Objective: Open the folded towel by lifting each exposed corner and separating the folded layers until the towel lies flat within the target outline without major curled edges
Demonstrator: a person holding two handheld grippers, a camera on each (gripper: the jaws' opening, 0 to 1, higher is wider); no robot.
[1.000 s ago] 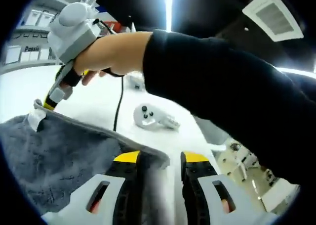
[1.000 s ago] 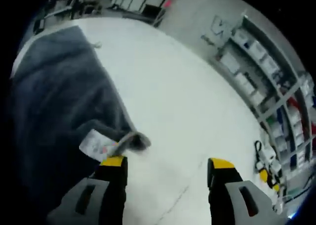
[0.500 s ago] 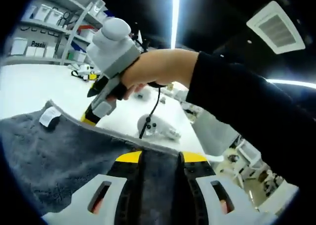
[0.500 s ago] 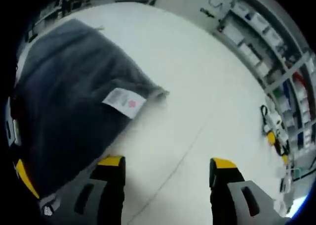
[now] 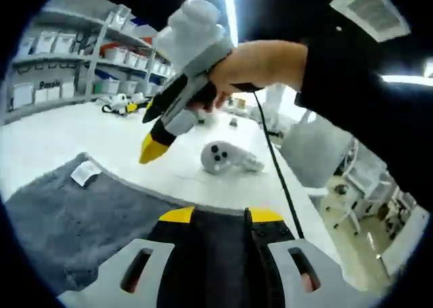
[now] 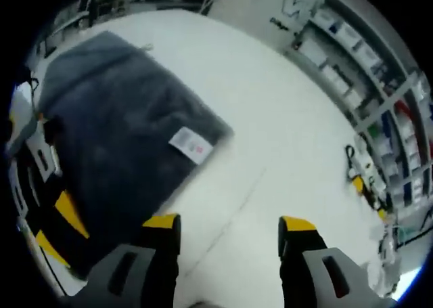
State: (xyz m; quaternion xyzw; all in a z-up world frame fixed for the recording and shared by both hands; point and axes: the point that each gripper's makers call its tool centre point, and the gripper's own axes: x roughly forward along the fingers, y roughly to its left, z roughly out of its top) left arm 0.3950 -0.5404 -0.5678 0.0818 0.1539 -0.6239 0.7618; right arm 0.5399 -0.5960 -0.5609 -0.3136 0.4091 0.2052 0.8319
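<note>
- Grey towel (image 6: 115, 152) seen spread on the white worktop (image 6: 270, 139); in the right gripper view it fills the 9 to 11 o'clock part, its surface mostly flat.
- White care label (image 6: 190, 145) noted near the towel corner closest to centre of that view; the same label (image 5: 86, 172) appears at 9 o'clock in the left gripper view.
- Left claw (image 5: 220, 221) is clamped on the towel edge: grey cloth (image 5: 81, 220) is seen pinched between the yellow-tipped fingers (image 5: 177, 216) at 6 o'clock.
- Right claw (image 6: 229, 227) is held apart, bare worktop showing between its yellow tips; nothing gripped.
- In the left gripper view the right claw (image 5: 153, 149) is held by a hand (image 5: 254, 66) in a dark sleeve (image 5: 365, 98), above the worktop and off the towel, tip pointing toward 7 o'clock.
- A small white device (image 5: 226, 158) lies on the worktop beyond the towel edge, near centre.
- Shelving with bins (image 5: 74, 57) recorded at 10 o'clock.
</note>
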